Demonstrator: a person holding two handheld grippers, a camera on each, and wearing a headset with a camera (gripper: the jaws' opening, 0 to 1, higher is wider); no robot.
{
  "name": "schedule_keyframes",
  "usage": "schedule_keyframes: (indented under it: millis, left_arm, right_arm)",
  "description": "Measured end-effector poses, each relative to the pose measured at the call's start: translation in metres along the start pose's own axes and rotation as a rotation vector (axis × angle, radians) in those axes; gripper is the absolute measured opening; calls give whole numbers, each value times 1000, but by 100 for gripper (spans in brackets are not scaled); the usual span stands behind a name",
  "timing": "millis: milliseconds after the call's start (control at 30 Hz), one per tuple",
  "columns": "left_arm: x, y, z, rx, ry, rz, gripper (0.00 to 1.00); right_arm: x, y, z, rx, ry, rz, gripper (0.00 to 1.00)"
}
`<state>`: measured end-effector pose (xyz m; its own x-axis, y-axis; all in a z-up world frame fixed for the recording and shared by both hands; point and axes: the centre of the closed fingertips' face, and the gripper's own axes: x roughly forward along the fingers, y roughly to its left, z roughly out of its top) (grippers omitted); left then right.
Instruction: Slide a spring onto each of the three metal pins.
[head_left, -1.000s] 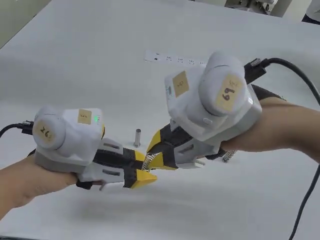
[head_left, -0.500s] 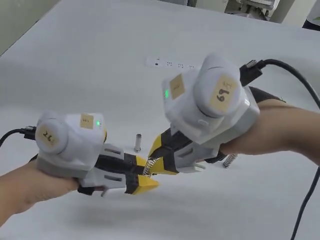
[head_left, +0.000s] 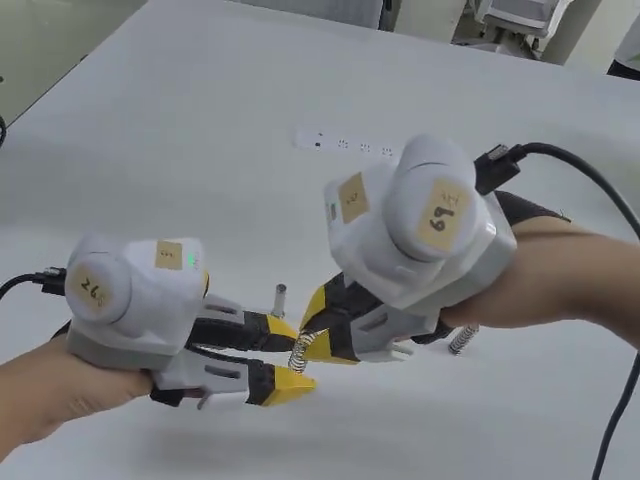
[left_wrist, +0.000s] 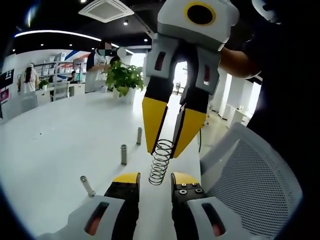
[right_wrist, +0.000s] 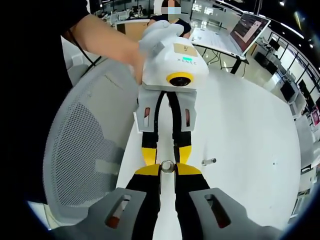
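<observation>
A short steel spring (head_left: 298, 352) hangs between the two grippers, which face each other tip to tip. My right gripper (head_left: 313, 340) is shut on the spring's upper end. In the right gripper view the spring (right_wrist: 167, 166) appears end-on between its yellow jaws. My left gripper (head_left: 285, 356) is open, with one jaw on each side of the spring's lower end (left_wrist: 159, 172). A bare metal pin (head_left: 279, 297) stands upright on the white table just behind the jaws. Two ribbed pieces (left_wrist: 123, 154) stand further off; I cannot tell whether they are springs on pins.
A loose spring (head_left: 460, 340) lies on the table under my right forearm. A white power strip (head_left: 350, 145) lies further back. A grey mesh chair (left_wrist: 250, 175) stands at the table's near edge. A black cable (head_left: 585, 150) runs from the right gripper.
The camera has shifted a little. Both grippers stay nearly where they were, with the spring still between them. The left gripper's jaws look slightly wider apart.
</observation>
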<state>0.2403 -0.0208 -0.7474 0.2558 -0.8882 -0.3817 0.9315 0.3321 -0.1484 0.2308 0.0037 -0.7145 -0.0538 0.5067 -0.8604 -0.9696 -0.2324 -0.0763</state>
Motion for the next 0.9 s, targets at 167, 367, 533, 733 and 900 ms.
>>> schedule_keyframes:
  millis: [167,367,533,733,900]
  left_arm:
    - [-2,1,-1,0,2,6,19]
    - [-4,3,-4,-4,14,20,31]
    - [-10,9,-6,-8,11,56,38]
    - [-17,16,-11,-15,19,95,46]
    - [-23,23,-15,-1,32,140,60]
  right_arm:
    - [0,-2,0,1,-3,-6,7]
    - [0,-1,-1,4,-2,-7,7]
    - [0,-2,-5,3,7,-14,7]
    - [-1,-3,-4,-2,6,-22,7]
    - [-1,-5,-5,-2,4,-30,7]
